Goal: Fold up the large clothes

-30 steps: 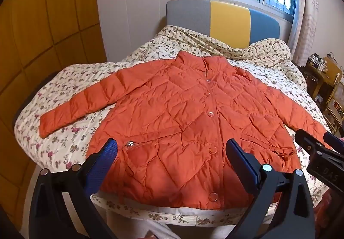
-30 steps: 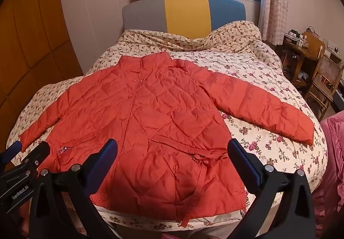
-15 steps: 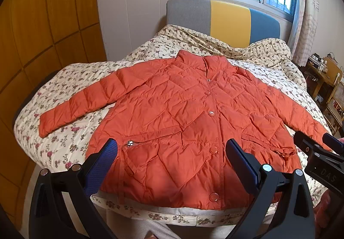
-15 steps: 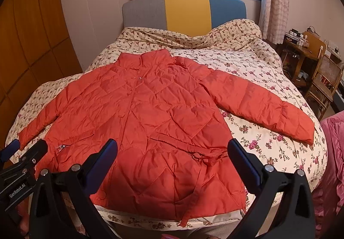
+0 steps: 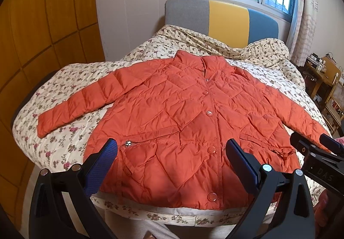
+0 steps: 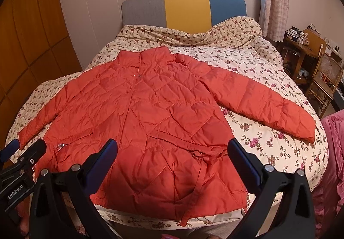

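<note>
An orange quilted jacket [image 5: 182, 114] lies flat and buttoned on the bed, collar toward the headboard, both sleeves spread out. Its left sleeve [image 5: 73, 105] reaches toward the wardrobe side; its right sleeve [image 6: 262, 101] points toward the chair side. My left gripper [image 5: 172, 148] hovers open above the hem, near the zip pocket, holding nothing. My right gripper [image 6: 172, 148] is open too, above the hem by the waist tie [image 6: 204, 157]. Each gripper shows at the edge of the other's view: the right gripper [image 5: 318, 150] and the left gripper [image 6: 19, 153].
The bed has a floral quilt [image 6: 268, 67] and a grey, yellow and blue headboard [image 6: 185, 8]. A wooden wardrobe [image 5: 43, 23] stands on the left. A desk and wooden chairs [image 6: 322, 71] crowd the right side, with pink fabric [image 6: 335, 153] near them.
Both grippers have drifted slightly, so the jacket sits a little higher in the right wrist view. The jacket itself has not moved and both grippers stay open.
</note>
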The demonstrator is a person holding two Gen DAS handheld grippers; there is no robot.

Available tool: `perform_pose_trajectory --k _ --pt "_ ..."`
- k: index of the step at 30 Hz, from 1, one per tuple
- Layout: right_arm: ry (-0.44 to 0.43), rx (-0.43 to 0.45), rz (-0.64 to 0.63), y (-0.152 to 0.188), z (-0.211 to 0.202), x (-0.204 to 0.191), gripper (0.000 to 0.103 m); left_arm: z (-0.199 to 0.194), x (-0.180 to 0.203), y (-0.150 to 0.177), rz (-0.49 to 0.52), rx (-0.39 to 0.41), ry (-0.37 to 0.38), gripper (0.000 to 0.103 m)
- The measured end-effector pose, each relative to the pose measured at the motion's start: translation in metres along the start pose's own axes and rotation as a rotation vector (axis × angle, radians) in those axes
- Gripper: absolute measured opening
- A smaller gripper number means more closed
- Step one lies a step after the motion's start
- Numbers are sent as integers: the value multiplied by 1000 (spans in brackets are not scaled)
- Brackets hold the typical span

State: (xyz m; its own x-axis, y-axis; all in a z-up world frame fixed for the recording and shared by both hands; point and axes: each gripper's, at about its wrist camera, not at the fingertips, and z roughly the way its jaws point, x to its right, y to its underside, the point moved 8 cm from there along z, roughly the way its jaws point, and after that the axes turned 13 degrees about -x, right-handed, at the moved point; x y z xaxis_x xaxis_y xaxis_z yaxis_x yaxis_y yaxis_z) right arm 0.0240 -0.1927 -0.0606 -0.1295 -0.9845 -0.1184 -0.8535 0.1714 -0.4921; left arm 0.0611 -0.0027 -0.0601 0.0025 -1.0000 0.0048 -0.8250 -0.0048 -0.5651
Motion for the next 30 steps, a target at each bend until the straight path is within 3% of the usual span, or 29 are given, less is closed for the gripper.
perform_pose_trajectory --k 30 --pt "5 -23 -4 1 7 2 101 5 5 4 10 -12 16 100"
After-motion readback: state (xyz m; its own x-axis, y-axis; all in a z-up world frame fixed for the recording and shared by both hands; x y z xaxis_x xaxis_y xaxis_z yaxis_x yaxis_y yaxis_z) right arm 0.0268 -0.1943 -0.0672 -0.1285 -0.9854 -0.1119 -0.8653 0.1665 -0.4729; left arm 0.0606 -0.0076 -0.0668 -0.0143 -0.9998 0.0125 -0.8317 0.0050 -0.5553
